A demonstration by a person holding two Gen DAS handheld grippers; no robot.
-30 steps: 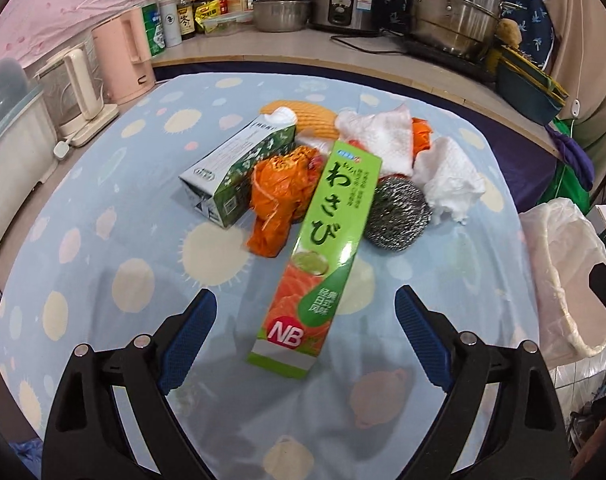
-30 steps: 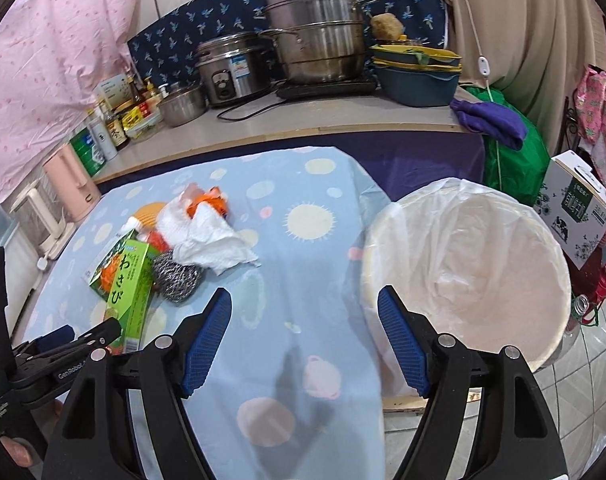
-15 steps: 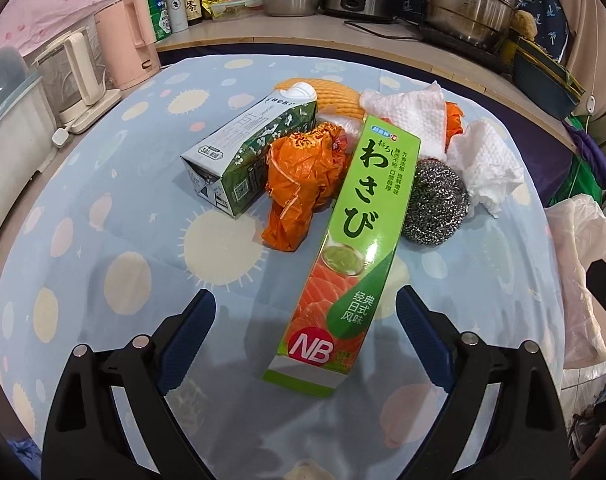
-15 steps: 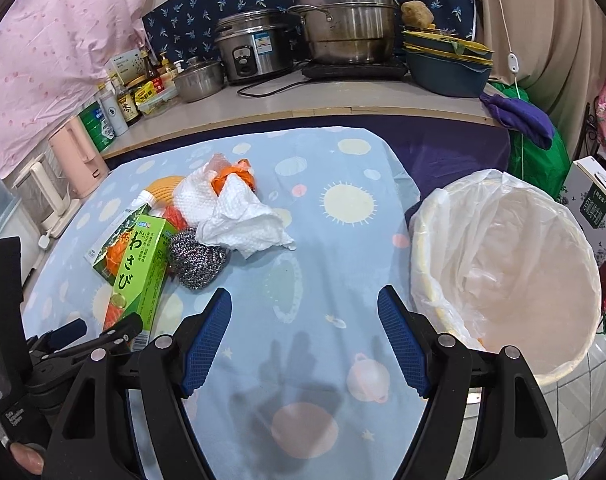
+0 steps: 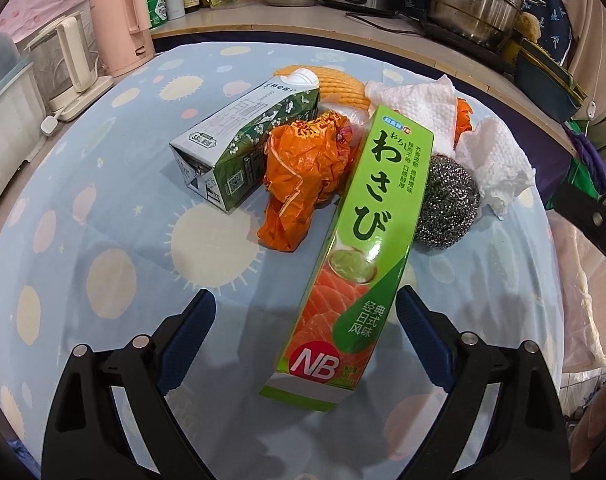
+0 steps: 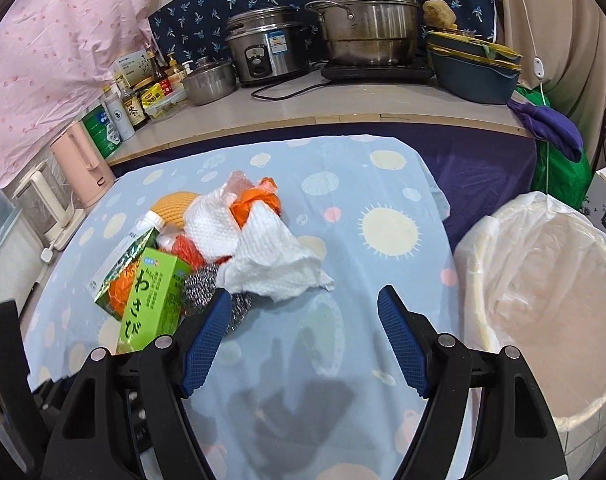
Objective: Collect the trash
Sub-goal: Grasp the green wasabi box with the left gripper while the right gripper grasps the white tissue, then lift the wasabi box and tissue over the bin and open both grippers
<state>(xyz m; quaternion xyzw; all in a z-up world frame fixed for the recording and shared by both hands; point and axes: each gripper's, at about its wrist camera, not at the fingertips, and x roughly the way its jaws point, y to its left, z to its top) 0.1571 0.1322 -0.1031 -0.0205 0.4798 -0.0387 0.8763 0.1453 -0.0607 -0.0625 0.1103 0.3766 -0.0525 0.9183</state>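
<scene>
Our left claw (image 5: 305, 334) is spread, the wasabi box (image 5: 351, 252) lying on the desk (image 5: 103, 264) between its fingers. Our right claw (image 6: 303, 338) is spread too, the lined bin (image 6: 543, 300) to its right.

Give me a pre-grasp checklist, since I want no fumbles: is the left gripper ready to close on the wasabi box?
1. Left gripper open: ok.
2. Wasabi box near end between its fingers: ok.
3. Fingers touching the box: cannot tell.
4. Box clear of neighbours: not ok; the steel scourer and orange bag sit against it.
5. Lined bin open beside the table: ok.
6. Right gripper open, holding nothing: ok.
</scene>
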